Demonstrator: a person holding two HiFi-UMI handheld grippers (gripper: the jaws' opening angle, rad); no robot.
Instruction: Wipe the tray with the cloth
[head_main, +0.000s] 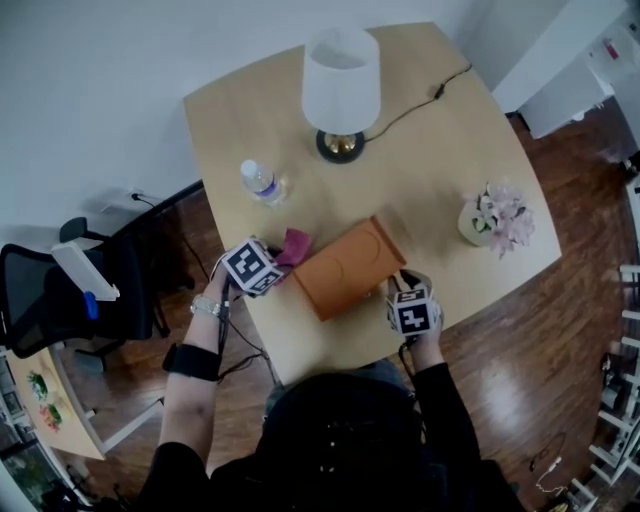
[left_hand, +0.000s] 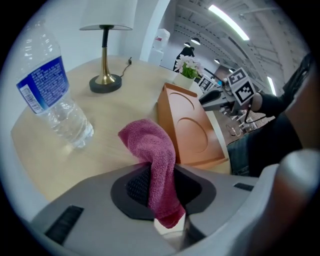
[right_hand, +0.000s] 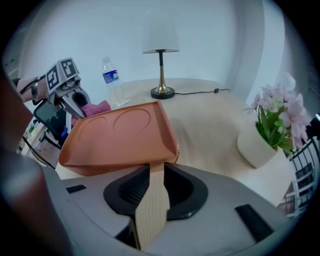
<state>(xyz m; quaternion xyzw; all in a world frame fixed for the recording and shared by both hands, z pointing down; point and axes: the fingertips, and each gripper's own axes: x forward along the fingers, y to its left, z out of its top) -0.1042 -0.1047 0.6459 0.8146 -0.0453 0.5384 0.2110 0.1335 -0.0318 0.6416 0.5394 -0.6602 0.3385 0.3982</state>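
Your left hand-held gripper (left_hand: 162, 175) is nearest, and it is clamped on the cloth (left_hand: 150, 145). The magenta fabric is pinched between the jaws, with one end bunching out ahead of the tips and a short tail hanging behind. Held that way, a loose wad leads the stroke and the hard jaws do not scrape the surface. The wad sits over the counter (head_main: 440, 160), just beside the left end of the tray (head_main: 345, 268) and, as far as I can tell, not yet on it.

Your right hand-held gripper (right_hand: 156, 167) is pinching the tray's near right corner, the rim slotted between jaws that stand almost together. In the left gripper view the tray's face, with its round recess, seems tipped toward the cloth. I judge that you are bracing and angling it for the wipe; how far it is lifted I cannot tell.

Both grippers point steeply down, marker cubes up toward your head. Your left forearm reaches in bare from the lower left. Your right arm, in a dark sleeve, comes up close to your body. The water bottle (left_hand: 55, 100), lamp (head_main: 341, 85) and flower pot (head_main: 495, 218) stand apart from the tray, out of the wiping path.
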